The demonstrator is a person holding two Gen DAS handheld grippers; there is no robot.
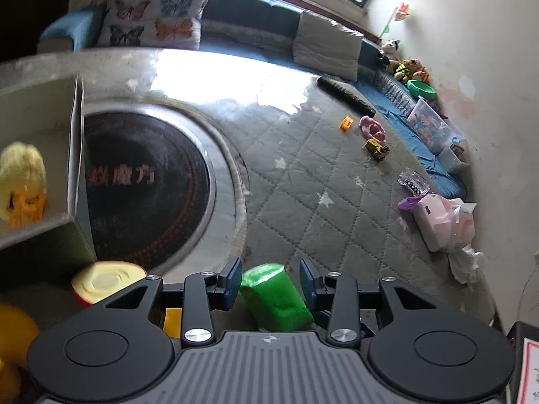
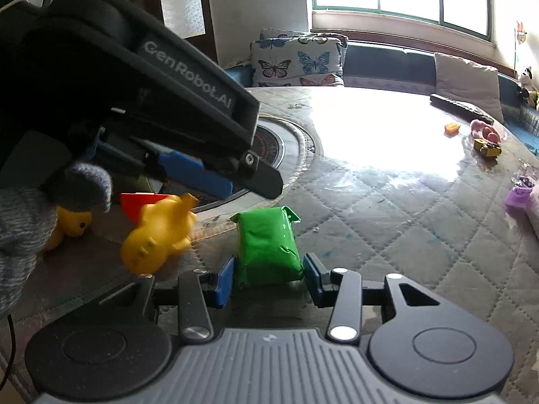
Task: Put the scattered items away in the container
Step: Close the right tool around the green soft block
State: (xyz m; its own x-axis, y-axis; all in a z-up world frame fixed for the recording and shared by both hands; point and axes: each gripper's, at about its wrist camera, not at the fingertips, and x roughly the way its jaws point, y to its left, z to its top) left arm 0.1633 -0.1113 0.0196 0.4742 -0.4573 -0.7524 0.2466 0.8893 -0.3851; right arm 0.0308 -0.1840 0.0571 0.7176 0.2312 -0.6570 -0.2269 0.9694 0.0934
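Nearest my right gripper (image 2: 267,277), a green packet (image 2: 267,247) is standing upright on the quilted mat (image 2: 387,222), and my jaws are sitting spread on either side of it, just beside its flanks without clamping. My left gripper (image 1: 270,277) is hanging above that same packet (image 1: 274,296) with its fingers parted and nothing held. Left of the packet, a yellow toy animal (image 2: 156,234) is lying on the mat, a red tub with a yellow lid (image 1: 104,281) is sitting nearby, and beyond them the grey box (image 1: 40,155) is holding a yellow plush duck (image 1: 22,181).
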